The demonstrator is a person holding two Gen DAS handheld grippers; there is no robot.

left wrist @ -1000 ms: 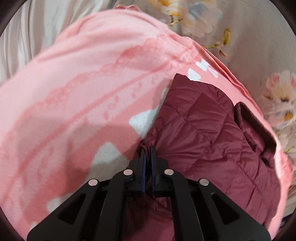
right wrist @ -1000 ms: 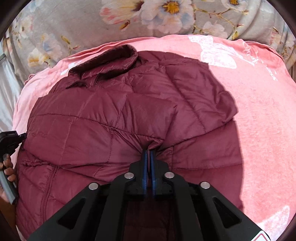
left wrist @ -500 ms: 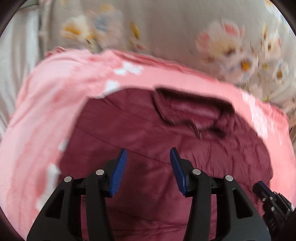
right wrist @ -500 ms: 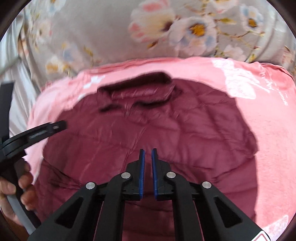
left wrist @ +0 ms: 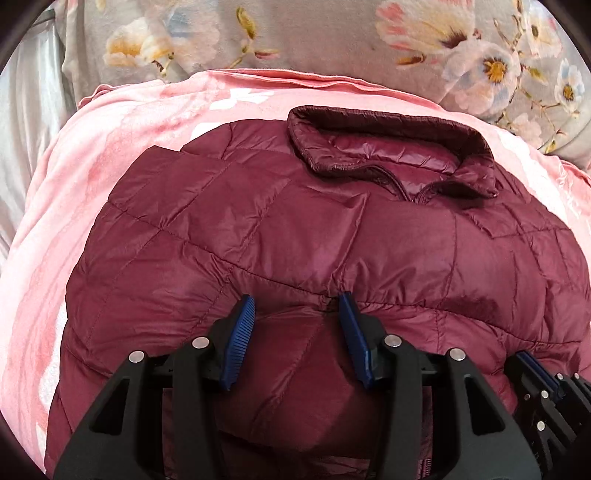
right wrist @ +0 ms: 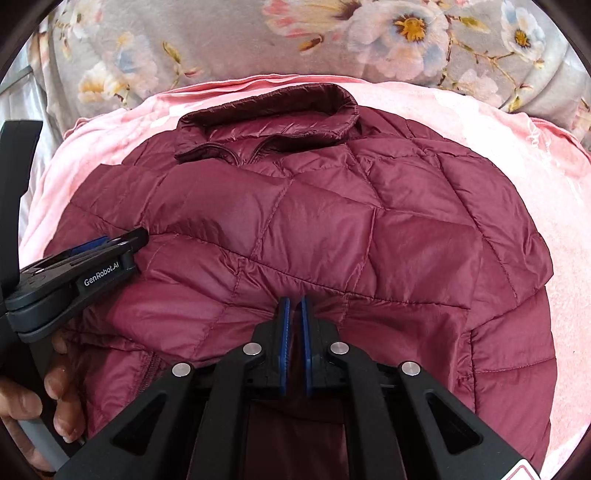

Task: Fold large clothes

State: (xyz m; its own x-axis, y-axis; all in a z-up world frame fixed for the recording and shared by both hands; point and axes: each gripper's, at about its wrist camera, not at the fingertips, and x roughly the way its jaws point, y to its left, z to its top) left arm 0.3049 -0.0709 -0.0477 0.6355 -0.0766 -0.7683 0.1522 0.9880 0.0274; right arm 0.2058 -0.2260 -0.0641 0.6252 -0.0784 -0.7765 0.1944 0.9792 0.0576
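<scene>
Maroon jacket (left wrist: 295,229) beneath both tools, left tool (left wrist: 297,317) spread.

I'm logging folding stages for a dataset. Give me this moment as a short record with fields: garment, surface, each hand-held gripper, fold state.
garment: maroon quilted jacket, collar at the far end, zipped at the neck
surface: pink blanket over floral bedding
left hand-held gripper: jaws wide apart, holding nothing, over the near fold edge
right hand-held gripper: jaws nearly together at the fold edge; grip on fabric unclear
fold state: a quilted layer lies folded over the body, edge running across near both grippers
</scene>
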